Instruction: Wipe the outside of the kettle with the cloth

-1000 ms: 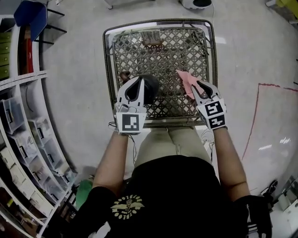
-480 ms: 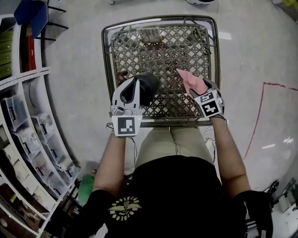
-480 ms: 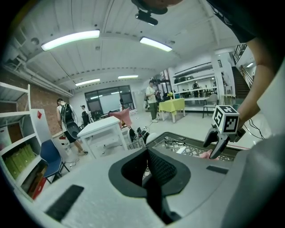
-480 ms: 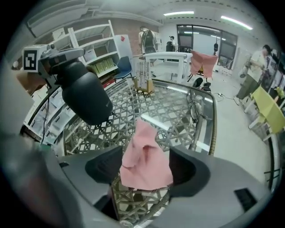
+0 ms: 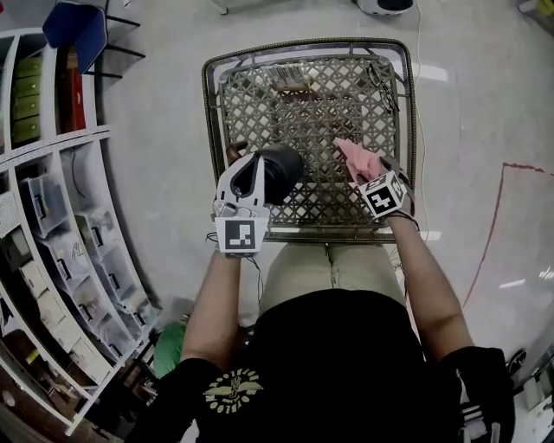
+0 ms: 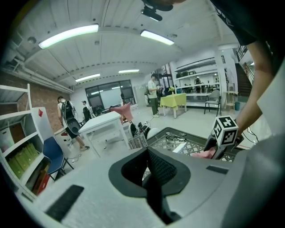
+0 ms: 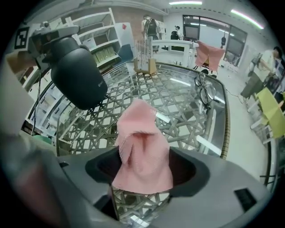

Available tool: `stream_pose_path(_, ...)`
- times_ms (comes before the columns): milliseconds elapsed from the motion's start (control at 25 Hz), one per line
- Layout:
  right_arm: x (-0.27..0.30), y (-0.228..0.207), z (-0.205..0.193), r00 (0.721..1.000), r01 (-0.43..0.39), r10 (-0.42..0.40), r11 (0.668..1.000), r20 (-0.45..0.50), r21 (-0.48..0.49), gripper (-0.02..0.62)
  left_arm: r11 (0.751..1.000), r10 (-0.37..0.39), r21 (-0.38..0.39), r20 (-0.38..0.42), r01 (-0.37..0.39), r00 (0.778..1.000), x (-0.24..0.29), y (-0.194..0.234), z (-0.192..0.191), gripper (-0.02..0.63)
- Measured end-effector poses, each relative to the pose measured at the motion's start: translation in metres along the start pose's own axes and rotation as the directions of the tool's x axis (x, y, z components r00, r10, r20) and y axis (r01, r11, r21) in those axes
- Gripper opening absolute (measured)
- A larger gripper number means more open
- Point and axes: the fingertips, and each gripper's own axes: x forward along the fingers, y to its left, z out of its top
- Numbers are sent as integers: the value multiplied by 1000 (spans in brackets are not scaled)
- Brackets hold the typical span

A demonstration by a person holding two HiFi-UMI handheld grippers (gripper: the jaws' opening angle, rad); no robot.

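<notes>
A black kettle hangs over the near left of the lattice table. My left gripper is shut on it; in the right gripper view the kettle is off the table. In the left gripper view the left gripper's jaws are closed on a dark part. A pink cloth lies bunched on the table's near right. My right gripper points steeply down at it. Its jaws are opening and stand wide, with the cloth loose between them.
Spectacles lie at the table's far right. A holder with upright sticks stands at its far edge. Shelves with bins run along the left and a blue chair is at the top left. Red tape marks the floor.
My right gripper has sunk towards the table with the cloth and its jaws have opened. The left gripper and kettle have hardly moved.
</notes>
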Motion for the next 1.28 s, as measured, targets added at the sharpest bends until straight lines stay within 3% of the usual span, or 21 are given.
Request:
stream_pose_path(160,0,-3,1,1000,29,-29,999,0,-35,268,1000,-6,13,0,6,1000,1,1,0,9)
stream_pose_path(240,0,0,2,1000,21,-21,998,-2,-55,50,1000,-14,18,-4,14,1000,0,1,-1,9)
stream_pose_path(480,-4,5,13,1000,16,-18,996,-19,-93,28,998,-53,21,15,52,999,-3,-2,-1,9)
stream_pose_path(600,-16,11,46,999,4,0,992,32,-123,28,997,-77,18,8,77,997,-3,0,-2,9)
stream_pose_path(800,-36,50,116,993,-19,46,973,112,-231,28,988,-130,76,-16,131,991,-1,-7,-9,9)
stream_pose_path(960,-41,95,154,992,-20,64,929,107,-371,28,979,-188,82,-27,189,982,-5,-11,-12,9)
stream_pose_path(1120,-39,111,174,998,27,12,844,69,-535,28,967,-243,75,-27,245,970,-4,-15,-12,9)
stream_pose_path(1280,-41,122,179,999,28,-10,773,32,-634,28,957,-279,75,-27,280,960,-3,-16,-12,8)
